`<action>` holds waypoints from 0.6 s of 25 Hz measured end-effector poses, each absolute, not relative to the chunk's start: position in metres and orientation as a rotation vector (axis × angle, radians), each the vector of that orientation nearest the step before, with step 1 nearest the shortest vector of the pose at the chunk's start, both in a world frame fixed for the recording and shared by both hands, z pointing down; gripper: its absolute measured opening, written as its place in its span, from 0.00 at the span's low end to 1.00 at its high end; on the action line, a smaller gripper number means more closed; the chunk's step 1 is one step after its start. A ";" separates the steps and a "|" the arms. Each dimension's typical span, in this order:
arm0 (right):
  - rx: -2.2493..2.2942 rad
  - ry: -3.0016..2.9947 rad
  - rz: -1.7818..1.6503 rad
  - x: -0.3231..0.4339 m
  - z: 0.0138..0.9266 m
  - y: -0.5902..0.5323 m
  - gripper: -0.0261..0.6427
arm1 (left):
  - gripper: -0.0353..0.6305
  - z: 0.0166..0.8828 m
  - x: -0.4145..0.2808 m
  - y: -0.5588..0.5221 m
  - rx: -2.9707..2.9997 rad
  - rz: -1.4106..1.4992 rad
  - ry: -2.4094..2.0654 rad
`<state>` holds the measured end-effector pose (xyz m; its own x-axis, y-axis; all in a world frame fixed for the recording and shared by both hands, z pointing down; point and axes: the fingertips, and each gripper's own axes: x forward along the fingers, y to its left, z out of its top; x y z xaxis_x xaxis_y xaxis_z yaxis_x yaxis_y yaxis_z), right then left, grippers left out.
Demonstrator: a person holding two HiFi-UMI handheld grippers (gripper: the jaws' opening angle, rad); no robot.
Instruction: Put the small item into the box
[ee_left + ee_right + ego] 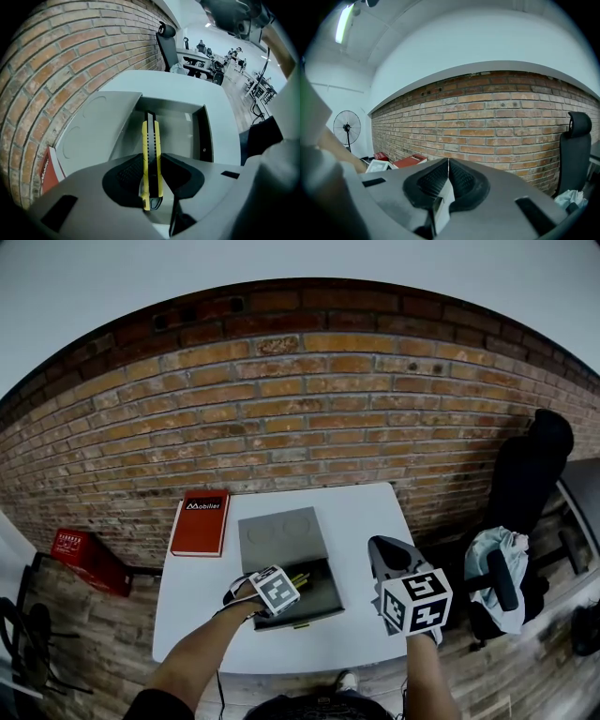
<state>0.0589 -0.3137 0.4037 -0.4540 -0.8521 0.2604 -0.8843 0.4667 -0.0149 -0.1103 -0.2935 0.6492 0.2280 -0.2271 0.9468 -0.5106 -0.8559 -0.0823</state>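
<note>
Yellow-and-black knife (151, 154) sits clamped between the pads of the left gripper (152, 164), its far end pointing down into the open grey box (206, 140); whether it touches the bottom I cannot tell. Its lid (101, 126) lies back toward the brick wall (56, 61), and the box and a red book (200, 522) just left of the lid rest on the white table (370, 512). Near the table's right edge the right gripper (448, 163) hangs with its jaws pressed together on nothing, facing the wall.
</note>
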 end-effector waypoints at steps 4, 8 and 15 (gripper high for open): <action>1.515 -2.485 0.218 0.064 0.404 -0.314 0.07 | 0.25 0.653 -0.107 -0.293 2.257 1.736 -0.642; 1.517 -2.478 0.224 0.064 0.407 -0.314 0.07 | 0.25 0.663 -0.106 -0.287 2.239 1.774 -0.586; 1.525 -2.468 0.231 0.067 0.409 -0.317 0.07 | 0.25 0.672 -0.112 -0.285 2.175 1.804 -0.541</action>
<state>0.0667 -0.3172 0.4092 -0.4315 -0.8586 0.2767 -0.8950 0.4458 -0.0125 -0.1123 -0.2852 0.6720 0.1579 -0.1150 0.9807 -0.4434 -0.8957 -0.0337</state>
